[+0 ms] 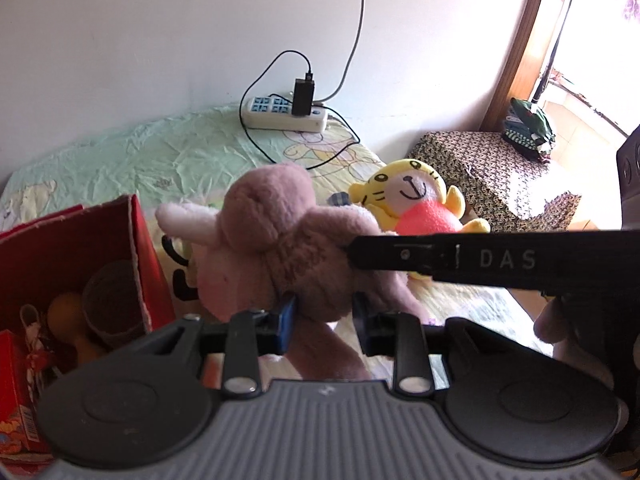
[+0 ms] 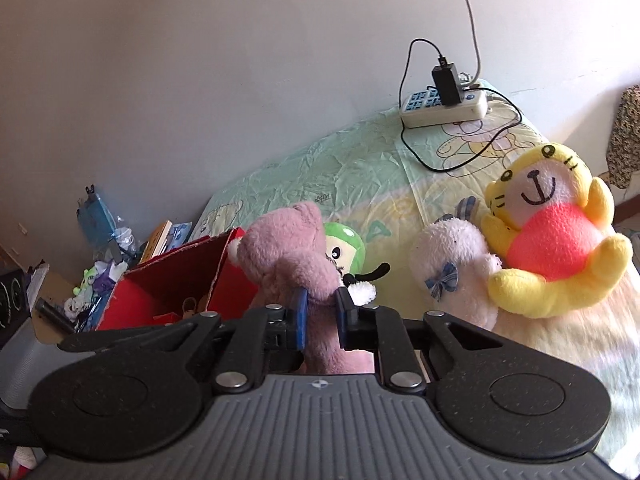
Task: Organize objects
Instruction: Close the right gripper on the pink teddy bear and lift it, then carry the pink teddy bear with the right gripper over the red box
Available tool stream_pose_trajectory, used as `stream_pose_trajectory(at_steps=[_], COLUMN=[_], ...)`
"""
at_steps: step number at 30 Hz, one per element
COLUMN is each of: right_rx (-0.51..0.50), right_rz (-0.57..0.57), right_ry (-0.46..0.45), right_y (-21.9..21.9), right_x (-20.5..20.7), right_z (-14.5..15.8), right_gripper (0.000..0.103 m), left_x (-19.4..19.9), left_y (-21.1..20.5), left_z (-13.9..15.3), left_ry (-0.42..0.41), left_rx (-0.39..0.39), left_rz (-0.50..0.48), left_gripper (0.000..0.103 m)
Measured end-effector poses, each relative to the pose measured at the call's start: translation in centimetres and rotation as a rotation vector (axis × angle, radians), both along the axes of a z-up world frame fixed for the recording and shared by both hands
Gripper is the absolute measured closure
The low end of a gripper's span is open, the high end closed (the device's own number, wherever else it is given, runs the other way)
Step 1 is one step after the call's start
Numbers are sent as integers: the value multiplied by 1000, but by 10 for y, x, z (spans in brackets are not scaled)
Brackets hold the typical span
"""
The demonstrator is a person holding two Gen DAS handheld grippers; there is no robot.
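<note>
My left gripper is shut on a mauve plush toy, held above the bed beside a red box. My right gripper is shut on the same mauve plush toy; its black finger crosses the left wrist view from the right and presses into the plush. The red box is open and holds a few items. A yellow tiger plush and a pale pink plush lie on the bed to the right. A green-capped plush sits behind the held toy.
A white power strip with a black charger and cables lies on the green sheet by the wall. A patterned covered stand is at the right. Clutter lies left of the box.
</note>
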State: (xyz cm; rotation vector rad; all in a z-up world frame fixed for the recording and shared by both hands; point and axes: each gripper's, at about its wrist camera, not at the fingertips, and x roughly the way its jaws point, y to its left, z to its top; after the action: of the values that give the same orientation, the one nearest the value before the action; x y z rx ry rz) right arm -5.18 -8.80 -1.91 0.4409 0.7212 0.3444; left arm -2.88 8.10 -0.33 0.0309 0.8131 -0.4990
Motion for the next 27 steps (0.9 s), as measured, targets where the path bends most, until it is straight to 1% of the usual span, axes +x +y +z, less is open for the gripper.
stream_pose_trajectory(at_steps=[1, 3, 5, 6, 7, 10, 13, 14, 16, 17, 20, 22, 24, 26, 27], right_rx=[6, 32, 45, 50, 60, 65, 64, 68, 74, 79, 70, 6, -3, 5, 13], right_rz=[-21, -54, -81, -88, -91, -102, -101, -94, -80, -73, -49, -49, -57, -64, -53], right_ry=[3, 19, 30, 33, 35, 32, 23, 14, -5, -13, -28, -11, 9, 45, 72], right_y=[-2, -7, -11, -13, -16, -26, -36, -39, -44, -46, -50, -49, -58, -70, -77], right_x=[-1, -4, -8, -10, -11, -16, -20, -22, -25, -26, -25, -19, -12, -7, -6], right_z=[0, -2, -2, -2, -2, 0, 1, 3, 7, 9, 13, 7, -10, -26, -33], right_gripper=[88, 88, 88, 89, 89, 90, 92, 93, 96, 103, 103, 103, 101, 88, 85], left_x=[-1, -1, 0, 1, 4, 16, 17, 15, 8, 4, -5, -9, -8, -8, -9], left_y=[4, 9, 7, 4, 0, -9, -18, -23, -36, -42, -57, -64, -67, -69, -69], left_z=[-2, -6, -11, -14, -17, -30, -32, -29, -23, -19, -8, -8, -16, -30, -36], left_ry=[0, 14, 13, 7, 8, 75, 96, 86, 51, 34, -13, -33, -15, 15, 31], left_rx=[-11, -36, -53, -51, -50, -104, -160, -170, -168, -164, -160, -135, -119, -82, -65], left_rz=[-9, -35, -58, -58, -65, -99, -112, -121, -142, -150, -165, -160, -169, -162, -167], left_gripper=[63, 45, 34, 31, 31, 31, 39, 42, 42, 43, 47, 47, 47, 47, 47])
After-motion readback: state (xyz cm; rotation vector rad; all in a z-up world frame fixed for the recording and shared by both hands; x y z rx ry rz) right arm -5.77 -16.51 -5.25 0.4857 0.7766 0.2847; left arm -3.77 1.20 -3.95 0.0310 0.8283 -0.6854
